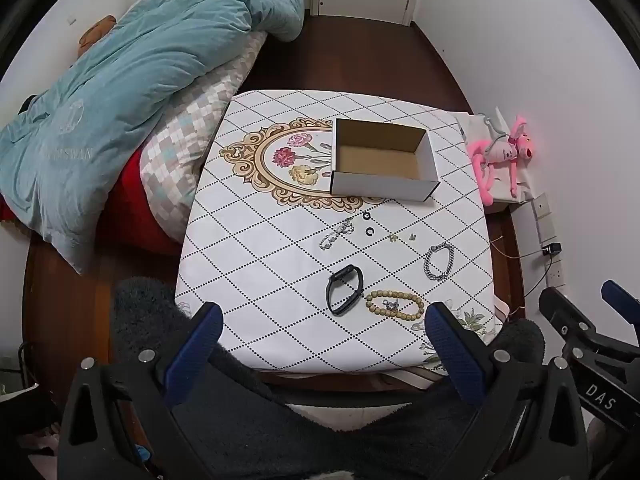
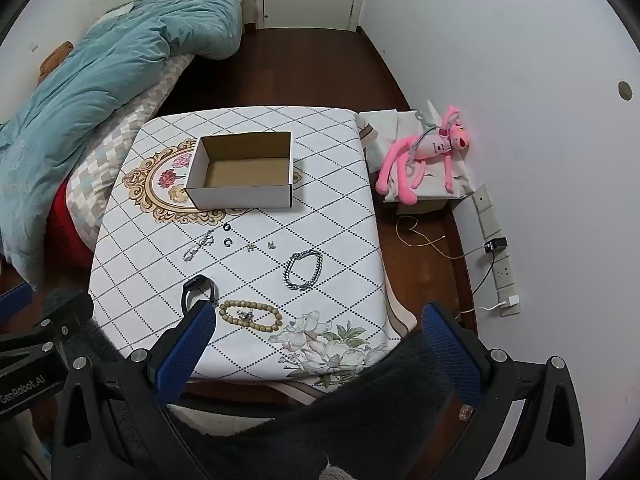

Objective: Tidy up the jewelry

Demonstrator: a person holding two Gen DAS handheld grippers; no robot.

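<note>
An empty white cardboard box point(image 1: 382, 159) point(image 2: 242, 174) stands on the patterned table. Jewelry lies in front of it: a black wristband point(image 1: 344, 289) point(image 2: 197, 290), a wooden bead bracelet point(image 1: 394, 305) point(image 2: 251, 315), a silver chain bracelet point(image 1: 439, 261) point(image 2: 303, 269), a thin silver chain point(image 1: 337, 233) point(image 2: 199, 245), two black rings point(image 1: 368, 224) point(image 2: 227, 235) and two small earrings point(image 1: 402, 237) point(image 2: 261, 246). My left gripper point(image 1: 325, 324) hangs open above the table's near edge. My right gripper point(image 2: 318, 324) is open too, high over the near right part, holding nothing.
A bed with a teal quilt point(image 1: 120, 92) point(image 2: 88, 80) runs along the table's left side. A pink plush toy point(image 2: 424, 156) point(image 1: 504, 156) lies on a low box to the right, near wall sockets and cables point(image 2: 496, 248). Dark fuzzy fabric point(image 2: 340, 412) fills the foreground.
</note>
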